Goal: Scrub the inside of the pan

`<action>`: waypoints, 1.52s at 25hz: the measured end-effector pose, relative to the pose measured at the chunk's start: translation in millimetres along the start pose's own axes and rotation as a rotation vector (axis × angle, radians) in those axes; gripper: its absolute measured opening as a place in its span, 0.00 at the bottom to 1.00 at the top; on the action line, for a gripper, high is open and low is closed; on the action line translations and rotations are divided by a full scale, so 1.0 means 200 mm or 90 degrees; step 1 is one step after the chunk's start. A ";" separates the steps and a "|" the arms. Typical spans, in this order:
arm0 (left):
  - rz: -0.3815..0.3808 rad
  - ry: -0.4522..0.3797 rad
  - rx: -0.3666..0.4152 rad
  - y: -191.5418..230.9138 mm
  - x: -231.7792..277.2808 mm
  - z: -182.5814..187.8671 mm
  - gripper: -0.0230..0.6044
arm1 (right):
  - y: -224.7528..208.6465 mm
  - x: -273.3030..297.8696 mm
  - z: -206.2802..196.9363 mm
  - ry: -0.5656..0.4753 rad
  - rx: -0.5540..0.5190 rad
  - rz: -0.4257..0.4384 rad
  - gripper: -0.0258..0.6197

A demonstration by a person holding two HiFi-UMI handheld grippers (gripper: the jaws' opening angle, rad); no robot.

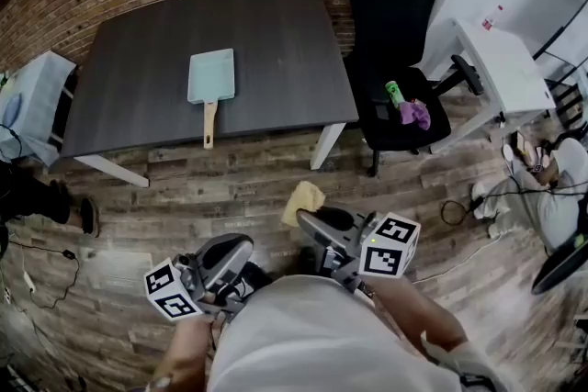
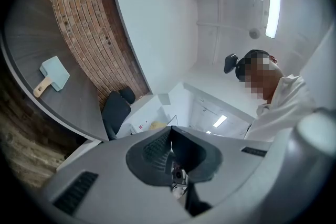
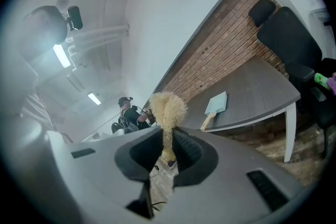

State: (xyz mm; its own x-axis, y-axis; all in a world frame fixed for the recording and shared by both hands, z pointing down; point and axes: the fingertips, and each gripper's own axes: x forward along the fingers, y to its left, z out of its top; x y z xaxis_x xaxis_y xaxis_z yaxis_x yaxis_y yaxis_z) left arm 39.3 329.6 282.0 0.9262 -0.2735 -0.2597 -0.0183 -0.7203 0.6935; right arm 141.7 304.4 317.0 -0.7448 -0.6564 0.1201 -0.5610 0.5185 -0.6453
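Pre-scrub: my right tool (image 3: 167,139) pinches the sponge (image 3: 167,106), left tool (image 2: 171,139) closed empty; next I reach the pan (image 1: 211,75) at 11 o'clock.

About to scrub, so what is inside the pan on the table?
Nothing shows inside the pan: only its bare pale blue bottom, uncovered. Any grime is too small to tell.

I stand before the table (image 1: 276,41); the pan (image 1: 211,76) lies on it, the chair (image 1: 390,23) just right of it.
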 end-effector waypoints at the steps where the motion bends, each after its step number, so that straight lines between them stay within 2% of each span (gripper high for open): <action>1: 0.005 -0.002 0.000 0.01 0.00 0.00 0.05 | -0.02 -0.01 0.00 0.001 0.000 -0.005 0.13; 10: 0.053 -0.015 -0.005 0.06 0.09 -0.11 0.05 | -0.15 -0.13 -0.01 0.025 0.016 -0.008 0.13; 20: 0.152 -0.038 0.000 0.16 0.17 -0.20 0.05 | -0.30 -0.19 -0.02 0.071 0.041 0.027 0.13; 26: 0.200 -0.068 0.000 0.21 0.15 -0.20 0.05 | -0.36 -0.14 -0.03 0.098 0.054 0.054 0.13; 31: 0.233 -0.079 -0.002 0.30 0.07 -0.16 0.05 | -0.39 -0.05 -0.03 0.109 0.058 0.056 0.13; 36: 0.248 -0.076 -0.015 0.50 0.04 -0.06 0.21 | -0.47 0.08 0.03 0.107 0.049 0.033 0.13; 38: 0.255 -0.070 -0.024 0.61 0.02 0.00 0.24 | -0.51 0.16 0.06 0.105 0.045 0.013 0.13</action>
State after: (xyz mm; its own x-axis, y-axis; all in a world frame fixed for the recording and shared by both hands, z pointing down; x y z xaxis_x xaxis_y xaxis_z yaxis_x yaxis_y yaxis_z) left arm 41.4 241.4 365.4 0.8033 -0.5947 -0.0330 -0.3533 -0.5203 0.7775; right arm 180.2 223.5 377.5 -0.8084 -0.5440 0.2248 -0.5226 0.4877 -0.6993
